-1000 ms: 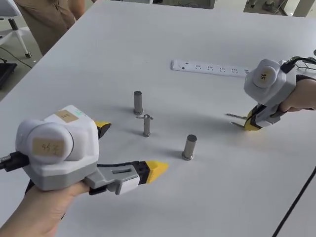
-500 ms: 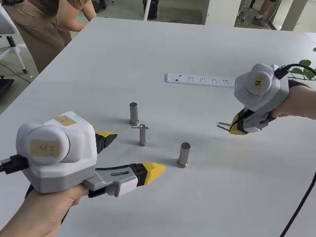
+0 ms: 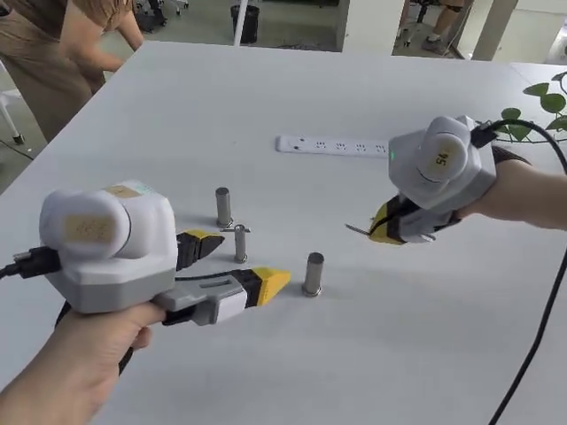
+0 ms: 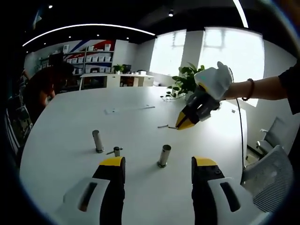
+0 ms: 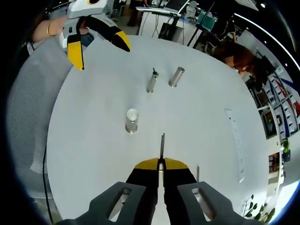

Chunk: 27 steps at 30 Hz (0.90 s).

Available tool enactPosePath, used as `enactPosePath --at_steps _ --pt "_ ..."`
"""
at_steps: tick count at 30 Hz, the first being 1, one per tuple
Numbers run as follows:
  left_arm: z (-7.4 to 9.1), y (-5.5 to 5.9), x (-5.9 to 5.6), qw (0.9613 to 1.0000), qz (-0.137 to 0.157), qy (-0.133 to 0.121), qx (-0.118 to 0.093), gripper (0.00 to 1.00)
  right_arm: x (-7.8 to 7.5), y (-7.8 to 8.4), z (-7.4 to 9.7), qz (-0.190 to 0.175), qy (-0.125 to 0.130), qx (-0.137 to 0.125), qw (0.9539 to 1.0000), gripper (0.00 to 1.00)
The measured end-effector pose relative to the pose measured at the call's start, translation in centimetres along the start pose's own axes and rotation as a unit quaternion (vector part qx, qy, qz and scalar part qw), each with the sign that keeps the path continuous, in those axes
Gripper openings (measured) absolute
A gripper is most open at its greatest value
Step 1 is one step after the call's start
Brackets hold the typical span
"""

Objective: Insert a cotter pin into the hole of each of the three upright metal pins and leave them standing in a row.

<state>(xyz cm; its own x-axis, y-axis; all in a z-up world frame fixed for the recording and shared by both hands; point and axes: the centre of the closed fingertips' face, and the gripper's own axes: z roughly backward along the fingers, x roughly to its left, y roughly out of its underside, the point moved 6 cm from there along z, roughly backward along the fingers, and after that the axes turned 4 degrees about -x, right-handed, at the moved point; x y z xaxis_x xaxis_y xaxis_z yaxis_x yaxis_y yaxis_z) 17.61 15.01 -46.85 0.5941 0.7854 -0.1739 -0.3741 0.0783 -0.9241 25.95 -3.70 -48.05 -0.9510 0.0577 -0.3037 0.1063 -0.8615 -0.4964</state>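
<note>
The left hand [image 3: 84,359] grips its tool from behind and below, low over the white table [image 3: 292,88], with the wrist turned so the left tongs [image 3: 247,258] point forward and to the right, toward the row of pins. Its jaws are spread wide and grasp nothing. In the left gripper view the near metal pin [image 4: 163,155] stands on the table between the two yellow tips. The right hand [image 3: 518,190] reaches in from the right edge. It is held higher above the table, with the right tongs [image 3: 380,232] angled down and to the left. Those jaws are clenched on a cotter pin [image 3: 358,230], which sticks out past the tips toward the near metal pin and stays well clear of it, off the table. The three pins stand upright in a slanting row. The far metal pin [image 3: 223,206] is at the back left and the middle metal pin [image 3: 240,244] is just beside it. A second cotter pin [image 3: 235,229] sits crosswise through the middle pin's top. A power strip [image 3: 332,146] lies flat beyond the row, and a black cable [image 3: 534,350] trails from the right wrist.
</note>
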Motion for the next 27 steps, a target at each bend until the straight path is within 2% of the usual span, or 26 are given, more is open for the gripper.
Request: enactPosePath --at_steps 2,6,10,16,27 --pt "-0.2 -0.2 -0.3 0.9999 0.003 0.011 0.001 0.52 0.6 -0.7 0.2 0.005 0.01 -0.013 0.9999 0.0" --pt "-0.5 -0.5 -0.9 0.9996 0.017 0.023 -0.003 0.46 1.9 -1.8 0.5 0.023 0.015 -0.021 0.9994 0.0" --pt "-0.8 -0.3 -1.4 0.9994 0.015 0.029 0.01 0.41 3.0 -2.8 0.8 0.032 0.02 -0.032 0.9988 0.0" --pt "-1.4 0.1 -1.9 0.9986 0.027 0.04 0.023 0.35 4.5 -4.2 1.1 0.054 0.026 -0.044 0.9972 0.0" --pt "-2.1 0.0 -1.8 0.9963 0.054 0.059 0.03 0.24 5.5 -5.7 1.0 0.085 0.026 -0.056 0.9945 0.0"
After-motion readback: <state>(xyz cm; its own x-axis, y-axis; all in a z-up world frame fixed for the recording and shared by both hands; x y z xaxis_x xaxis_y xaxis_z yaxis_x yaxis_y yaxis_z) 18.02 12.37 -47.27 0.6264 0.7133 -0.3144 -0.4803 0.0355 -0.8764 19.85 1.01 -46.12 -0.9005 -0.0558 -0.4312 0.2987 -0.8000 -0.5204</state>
